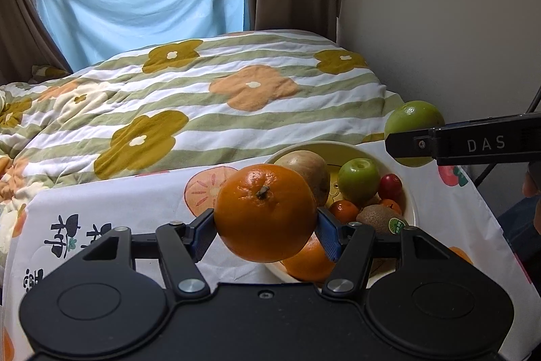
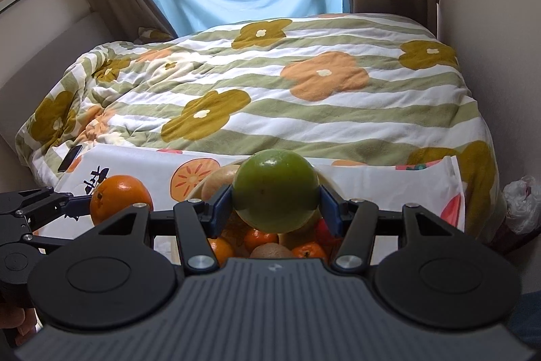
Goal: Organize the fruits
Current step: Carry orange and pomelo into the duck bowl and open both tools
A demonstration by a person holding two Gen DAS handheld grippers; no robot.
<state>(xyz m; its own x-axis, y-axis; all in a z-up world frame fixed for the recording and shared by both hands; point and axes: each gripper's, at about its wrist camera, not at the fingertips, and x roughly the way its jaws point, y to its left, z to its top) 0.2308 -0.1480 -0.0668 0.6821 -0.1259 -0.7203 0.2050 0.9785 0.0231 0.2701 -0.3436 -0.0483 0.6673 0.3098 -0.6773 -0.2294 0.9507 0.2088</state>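
Blue fingers (image 1: 203, 234) of my left gripper (image 1: 266, 234) press on both sides of a large orange (image 1: 265, 212), so this gripper is closed around the fruit and holds it in the air. I hold the orange over the near left edge of the cream bowl (image 1: 413, 202), above the white tablecloth (image 1: 118, 219) with printed persimmons. From the right wrist camera the same orange (image 2: 120, 197) appears at the left, with the left gripper (image 2: 77, 208) beside it.

My right gripper (image 2: 275, 207) clamps a big green round fruit (image 2: 275, 190) between its blue pads (image 2: 221, 207), one pad on each side. I hold it above the bowl. In the left wrist view this green fruit (image 1: 410, 119) hangs beyond the far right side of the bowl, with one black finger (image 1: 409, 144) of the right gripper crossing its front.

Inside the bowl I see a brownish pear (image 1: 309, 171), a green apple (image 1: 358, 180), a small red fruit (image 1: 390, 185), a kiwi (image 1: 380, 217) with a sticker, two small mandarins (image 1: 343, 210) and another orange (image 1: 307, 263) at the near rim.

Behind the table lies a bed with a flower-pattern quilt (image 1: 203, 110), and a light blue cloth (image 1: 142, 2) hangs over the window.
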